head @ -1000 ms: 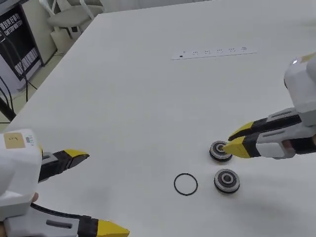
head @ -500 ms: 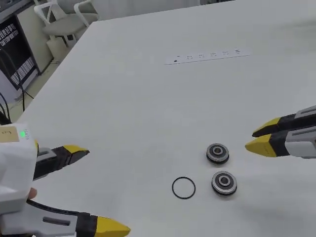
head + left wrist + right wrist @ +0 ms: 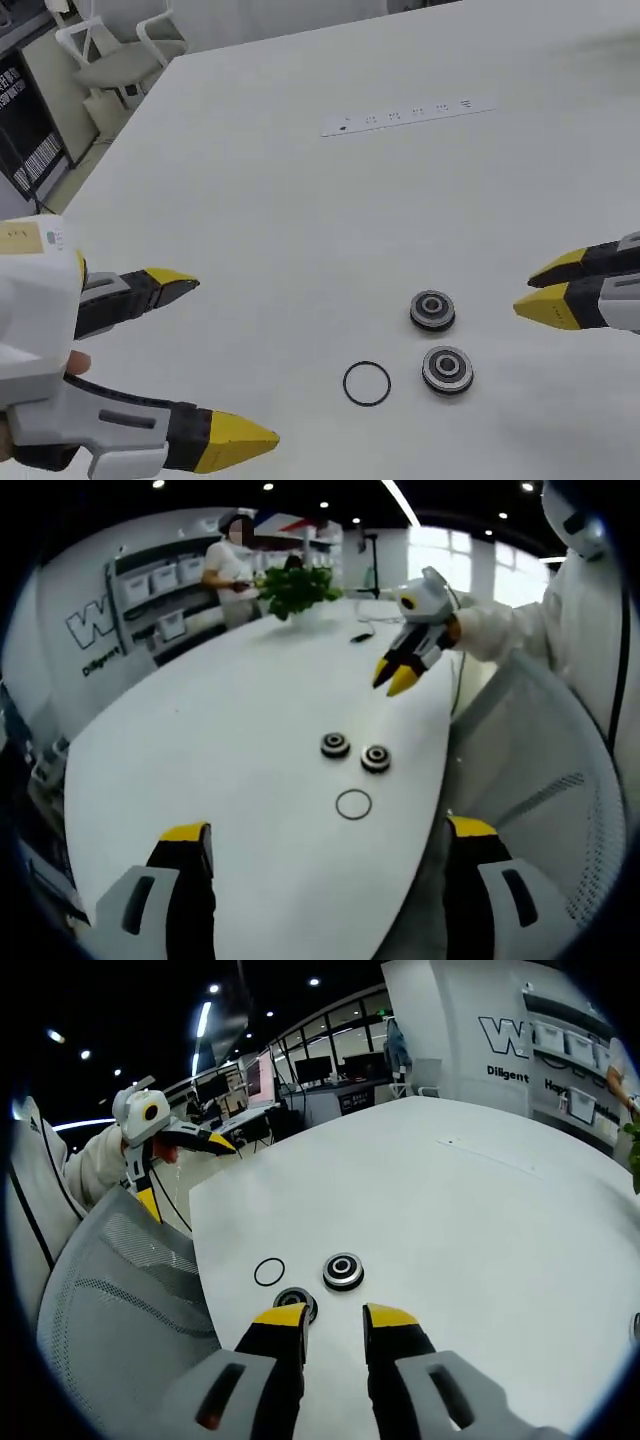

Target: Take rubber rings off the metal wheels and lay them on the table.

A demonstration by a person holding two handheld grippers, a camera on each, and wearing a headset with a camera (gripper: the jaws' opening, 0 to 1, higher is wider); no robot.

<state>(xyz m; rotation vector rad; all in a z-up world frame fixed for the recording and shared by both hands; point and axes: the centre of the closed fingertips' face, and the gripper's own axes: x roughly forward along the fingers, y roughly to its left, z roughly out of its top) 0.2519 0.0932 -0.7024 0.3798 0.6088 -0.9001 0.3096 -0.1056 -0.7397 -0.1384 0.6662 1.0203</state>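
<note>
Rubber ring [image 3: 366, 384]: one counted, lying flat and loose on the white table [image 3: 280, 220], near edge, touching nothing. Metal wheels: two counted, just right of the ring, the far wheel [image 3: 432, 311] and the near wheel [image 3: 447, 369], close together but apart. Left gripper [image 3: 235, 361] hovered at the near left, jaws spread wide, holding nothing. Right gripper [image 3: 525, 293] hovered right of the far wheel, clear of it, jaws slightly parted and empty. One socket strip [image 3: 408, 116] lay at the far side.
</note>
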